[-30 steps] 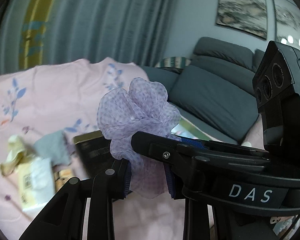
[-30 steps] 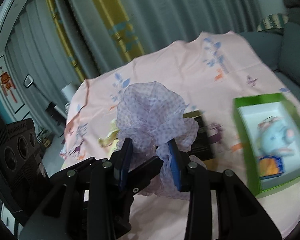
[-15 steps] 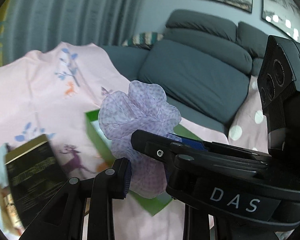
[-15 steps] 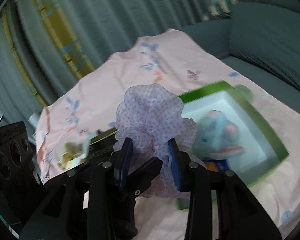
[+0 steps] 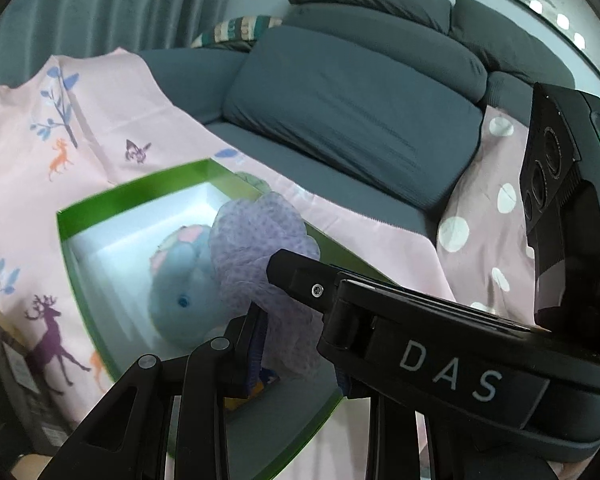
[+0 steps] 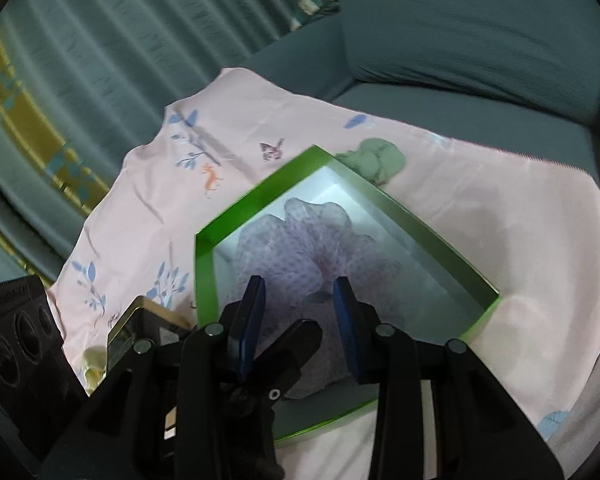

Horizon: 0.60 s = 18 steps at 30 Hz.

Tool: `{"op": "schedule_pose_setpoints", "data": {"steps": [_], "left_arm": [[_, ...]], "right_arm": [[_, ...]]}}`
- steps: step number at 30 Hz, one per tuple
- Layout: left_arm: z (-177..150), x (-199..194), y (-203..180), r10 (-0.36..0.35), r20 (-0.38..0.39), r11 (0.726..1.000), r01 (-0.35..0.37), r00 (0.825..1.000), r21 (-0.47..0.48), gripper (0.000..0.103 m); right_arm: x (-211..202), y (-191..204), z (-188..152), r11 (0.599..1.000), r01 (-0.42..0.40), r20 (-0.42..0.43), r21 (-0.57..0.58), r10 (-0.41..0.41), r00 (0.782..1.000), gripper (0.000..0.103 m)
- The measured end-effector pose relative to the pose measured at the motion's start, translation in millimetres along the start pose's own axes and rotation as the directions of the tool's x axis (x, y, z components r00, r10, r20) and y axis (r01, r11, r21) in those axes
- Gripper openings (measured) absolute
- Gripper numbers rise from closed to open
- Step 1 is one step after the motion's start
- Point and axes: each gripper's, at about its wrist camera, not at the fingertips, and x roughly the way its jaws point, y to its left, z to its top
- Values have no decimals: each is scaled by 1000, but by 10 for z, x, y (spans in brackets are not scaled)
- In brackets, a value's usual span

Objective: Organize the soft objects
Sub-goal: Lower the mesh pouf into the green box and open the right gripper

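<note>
The left wrist view alone shows a blue plush toy (image 5: 184,300) lying in the green box (image 5: 132,192) on the pink sheet (image 5: 100,120), with the grey sofa (image 5: 360,92) far right. Both grippers clench one lilac scrunchie (image 5: 260,248) over the box: the left gripper (image 5: 296,344) fully clamped, the right gripper (image 6: 296,312) with fingers (image 6: 252,308) pinching its gathered fabric; there the scrunchie hides the toy

Green box (image 6: 206,248) open on top — blue plush (image 5: 188,300) fills one side, walls ring it.
</note>
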Motion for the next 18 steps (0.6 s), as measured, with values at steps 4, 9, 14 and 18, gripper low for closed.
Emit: {"op": "schedule_pose_setpoints", "data": {"steps": [4, 9, 14, 18], "left_arm": [[1, 105, -35, 10, -36, 1000, -10, 999, 6, 29], [-5, 216, -20, 17, -82, 1000, -18, 997, -14, 29], [-28, 269, 60, 24, -120, 998, -31, 993, -63, 30], [-46, 304, 93, 31, -140, 995, -44, 990, -88, 30]], "right_arm": [[34, -128, 13, 997, 67, -15, 44, -67, 998, 35], [66, -249, 10, 990, 119, -34, 71, -117, 993, 36], [104, -304, 8, 983, 170, -51, 74, -166, 985, 36], [136, -297, 20, 981, 181, -53, 67, -178, 983, 37]]}}
